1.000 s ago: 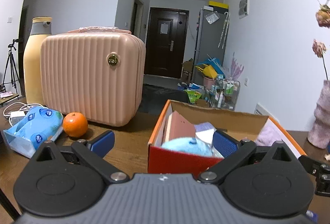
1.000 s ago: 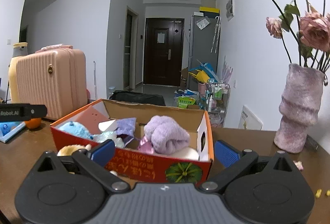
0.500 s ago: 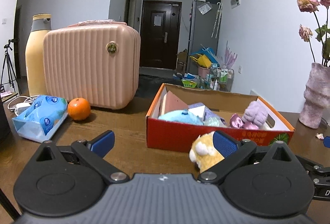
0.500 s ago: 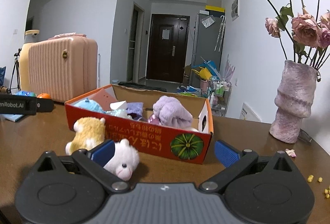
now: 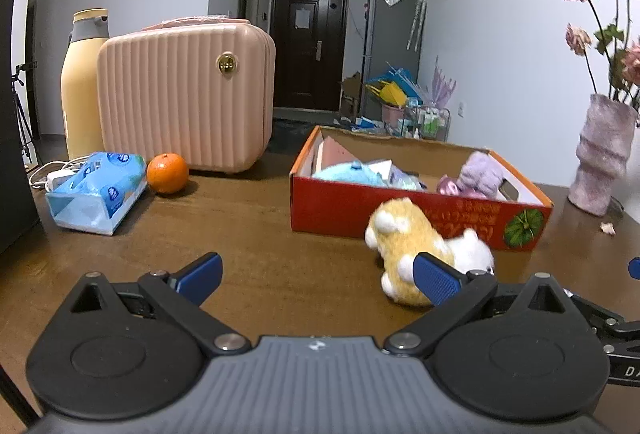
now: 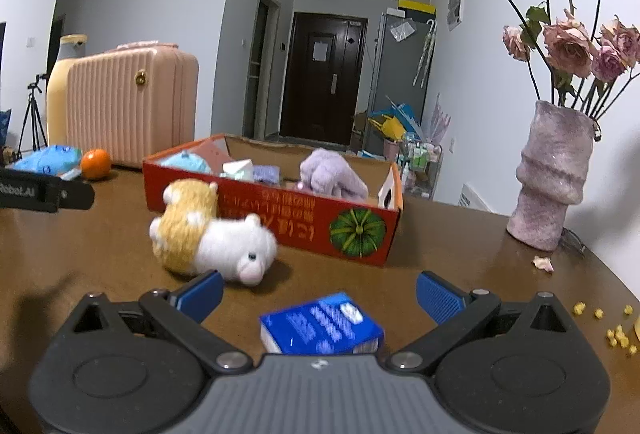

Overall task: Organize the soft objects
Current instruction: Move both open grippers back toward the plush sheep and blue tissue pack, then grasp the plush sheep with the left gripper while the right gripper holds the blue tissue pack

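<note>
Holding my right gripper (image 6: 319, 292) low over the table (image 6: 460, 234), I have its blue fingers spread wide with nothing held. A small blue carton (image 6: 322, 324) lies between them, close to the camera. My left gripper (image 5: 318, 276) is spread wide too and holds nothing.

Just past the right gripper's left finger lies the plush toy (image 6: 212, 234), yellow and white, on its side on the table. It sits right in front of the red cardboard box (image 6: 280, 214), not in it. A purple plush (image 6: 334, 176) and a light blue plush (image 6: 186, 162) are inside the box already.

I think I could grab the hard carton by mistake, since it sits where my fingers would close. The toy could also roll away if I bump it.

A second ago the box filled both views and I saw only a sliver of the toy. Now both grippers are farther back, and the toy and carton show.
</note>
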